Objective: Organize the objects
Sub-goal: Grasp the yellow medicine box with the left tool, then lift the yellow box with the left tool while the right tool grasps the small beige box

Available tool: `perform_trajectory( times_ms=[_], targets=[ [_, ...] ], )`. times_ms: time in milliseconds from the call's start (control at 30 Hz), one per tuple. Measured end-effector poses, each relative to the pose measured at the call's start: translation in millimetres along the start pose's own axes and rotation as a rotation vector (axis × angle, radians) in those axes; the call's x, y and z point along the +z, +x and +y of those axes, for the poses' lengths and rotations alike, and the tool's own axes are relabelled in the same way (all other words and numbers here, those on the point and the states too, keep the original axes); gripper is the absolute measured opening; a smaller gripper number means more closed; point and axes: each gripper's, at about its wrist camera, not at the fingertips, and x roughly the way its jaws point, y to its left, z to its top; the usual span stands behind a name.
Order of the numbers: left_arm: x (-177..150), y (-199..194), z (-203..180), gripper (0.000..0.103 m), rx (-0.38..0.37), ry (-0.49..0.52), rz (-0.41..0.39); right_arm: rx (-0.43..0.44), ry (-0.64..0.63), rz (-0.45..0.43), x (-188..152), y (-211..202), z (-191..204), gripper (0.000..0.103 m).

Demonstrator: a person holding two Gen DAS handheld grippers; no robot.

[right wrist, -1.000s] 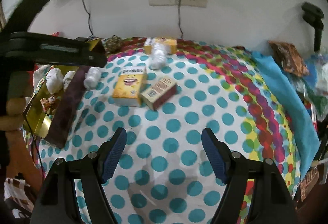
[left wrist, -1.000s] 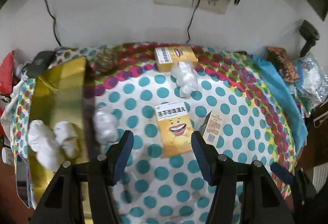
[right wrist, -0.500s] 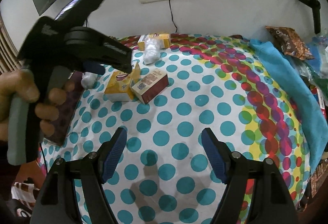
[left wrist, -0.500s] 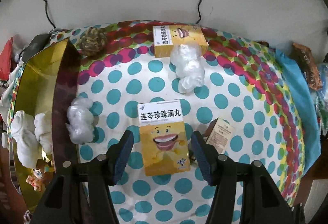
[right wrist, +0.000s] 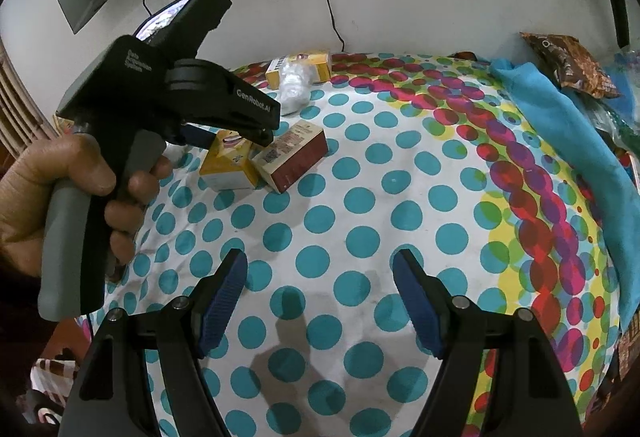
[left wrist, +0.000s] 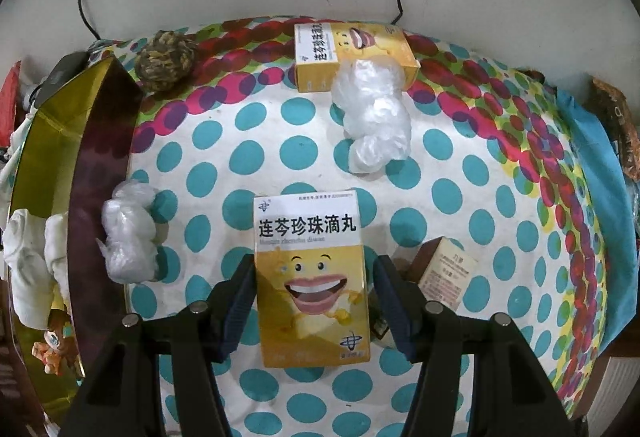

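- The left gripper point(left wrist: 312, 301) is pointed steeply down over the yellow cardboard medicine box with a smiling cartoon face point(left wrist: 310, 277), which lies flat on the dotted tablecloth point(left wrist: 248, 157). The jaws are parted roughly to the box's width and straddle its lower half; the blue pads point(left wrist: 240, 301) stand just beside the long edges, and contact cannot be confirmed — so the box is judged bracketed, not gripped.
- That straddle is taken across the narrow dimension, presumably because the long sides give the flattest faces for a pinch.
- A brown-sided cardboard carton point(left wrist: 448, 277) sits close against the yellow box's right side, just beyond the right finger; little room is left there, and the carton could be nudged when the jaws close.
- The gold-lined open gift box point(left wrist: 52, 141) stands at the left edge of the cloth and already holds white bundles and a small figure, so it is judged the collecting place.
- Two crumpled clear-plastic wads point(left wrist: 374, 117) and a second yellow box point(left wrist: 352, 57) lie loose, not yet sorted.
- The right gripper point(right wrist: 320, 297) hangs over bare cloth with its jaws well apart and nothing between them — apparently kept clear in waiting.
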Motion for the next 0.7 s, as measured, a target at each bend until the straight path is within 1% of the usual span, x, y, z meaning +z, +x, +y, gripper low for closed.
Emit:
perform_trajectory(
  times_ms=[200,233,500,700],
  targets=[
    [-3,4,2,0.059,-0.016,-0.013,-0.011,0.002,0.015,0.004,0,2,-3,0.074],
    [-4,5,2,0.051,-0.012,-0.011,-0.016,0.002,0.016,0.005,0,2,-3,0.074],
    [-8,4,-3,0.051,-0.005,0.036,-0.045,-0.004,0.025,0.018,2,9,-4,0.074],
    [-11,-4,-4,0.051,-0.019,0.054,-0.072,-0.004,0.020,0.018,6,13,-4,0.074]
  ],
)
